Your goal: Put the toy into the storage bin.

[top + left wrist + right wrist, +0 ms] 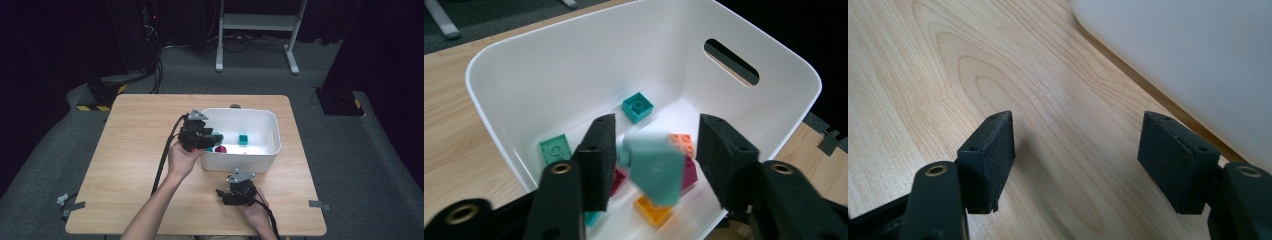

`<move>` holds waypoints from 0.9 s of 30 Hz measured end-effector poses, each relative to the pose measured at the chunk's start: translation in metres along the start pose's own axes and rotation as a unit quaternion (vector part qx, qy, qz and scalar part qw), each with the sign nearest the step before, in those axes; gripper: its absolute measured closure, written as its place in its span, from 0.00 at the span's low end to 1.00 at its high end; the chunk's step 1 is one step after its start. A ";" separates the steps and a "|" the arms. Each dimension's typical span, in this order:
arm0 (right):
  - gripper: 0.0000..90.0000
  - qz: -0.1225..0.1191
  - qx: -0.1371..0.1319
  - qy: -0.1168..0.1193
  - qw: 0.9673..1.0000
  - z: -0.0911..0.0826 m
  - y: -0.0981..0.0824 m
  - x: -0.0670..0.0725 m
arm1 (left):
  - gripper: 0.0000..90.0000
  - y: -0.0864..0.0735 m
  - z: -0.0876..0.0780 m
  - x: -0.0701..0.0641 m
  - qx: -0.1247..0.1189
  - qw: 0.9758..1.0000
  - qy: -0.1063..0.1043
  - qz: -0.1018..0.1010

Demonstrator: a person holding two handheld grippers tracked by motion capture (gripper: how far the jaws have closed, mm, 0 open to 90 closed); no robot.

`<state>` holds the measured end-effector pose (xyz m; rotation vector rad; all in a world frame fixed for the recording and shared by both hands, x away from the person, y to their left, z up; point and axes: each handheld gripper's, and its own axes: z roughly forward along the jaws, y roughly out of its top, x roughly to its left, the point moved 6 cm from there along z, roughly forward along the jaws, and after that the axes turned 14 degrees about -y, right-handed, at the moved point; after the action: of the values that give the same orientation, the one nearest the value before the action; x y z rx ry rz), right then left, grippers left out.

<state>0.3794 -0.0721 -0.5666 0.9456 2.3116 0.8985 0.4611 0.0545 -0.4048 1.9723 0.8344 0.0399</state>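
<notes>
A: Left gripper (654, 165) hung over the white bin (524, 75), jaws apart. Where was the pale green brick (654, 170)?

B: Between those jaws, blurred, clear of both pads, above the bricks in the bin.

A: And the right gripper (1075, 155)?

B: Jaws wide apart, nothing between them, low over the worktop (923, 75) just beside the bin's outer wall.

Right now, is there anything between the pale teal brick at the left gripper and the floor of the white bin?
Nothing visible stands in the way. The pale teal brick is between the open jaws of the left gripper, blurred, above the white bin. Below it lie only other bricks, such as the orange brick.
</notes>
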 end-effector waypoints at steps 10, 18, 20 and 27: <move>0.34 0.000 0.000 0.000 1.000 0.000 0.000 0.000 | 0.47 -0.005 -0.016 0.006 -0.024 0.999 0.022 0.000; 0.34 -0.001 -0.001 0.000 1.000 0.000 0.000 0.000 | 0.47 -0.013 -0.043 0.018 -0.052 0.997 0.053 -0.006; 0.34 -0.002 -0.001 0.000 1.000 0.000 0.000 0.000 | 0.47 -0.017 -0.048 0.022 -0.054 0.997 0.059 -0.013; 0.34 -0.001 0.000 0.000 1.000 0.000 0.000 0.000 | 0.47 -0.033 -0.059 0.038 -0.053 0.995 0.075 -0.033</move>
<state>0.3794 -0.0720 -0.5666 0.9421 2.3119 0.8977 0.4517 0.1318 -0.4101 1.8577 0.9747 0.1910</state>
